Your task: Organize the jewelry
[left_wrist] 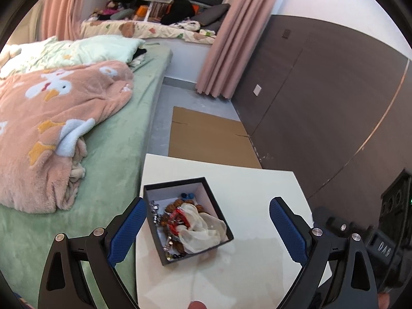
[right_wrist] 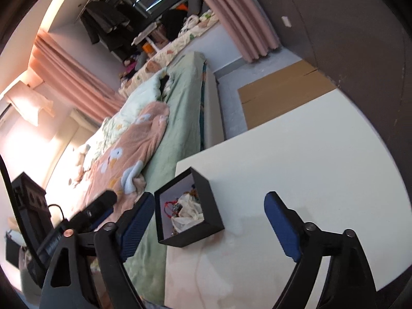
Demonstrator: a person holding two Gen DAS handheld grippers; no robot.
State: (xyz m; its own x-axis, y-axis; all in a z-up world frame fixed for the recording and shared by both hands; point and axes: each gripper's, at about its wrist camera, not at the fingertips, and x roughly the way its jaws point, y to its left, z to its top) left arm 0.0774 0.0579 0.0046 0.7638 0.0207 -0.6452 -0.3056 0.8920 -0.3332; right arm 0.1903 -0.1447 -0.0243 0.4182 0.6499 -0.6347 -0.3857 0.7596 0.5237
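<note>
A black open box (left_wrist: 226,234) sits on the white table (left_wrist: 252,198) near its left edge. Inside lie brown bead strands (left_wrist: 180,203), a red cord piece (left_wrist: 177,216), silver jewelry (left_wrist: 154,206) and a cream cloth (left_wrist: 203,229). My left gripper (left_wrist: 207,207) is open and empty, its blue pads either side of the box and above it. In the right wrist view the box (right_wrist: 206,193) sits between the open, empty right gripper's fingers (right_wrist: 209,203), with the cream cloth (right_wrist: 189,208) showing inside.
A bed with a green sheet (left_wrist: 110,185) and a pink duck blanket (left_wrist: 51,118) runs along the table's left. Flat cardboard (left_wrist: 206,136) lies on the floor beyond the table. A dark wall panel (left_wrist: 322,103) stands to the right. The other gripper (left_wrist: 386,244) shows at the right edge.
</note>
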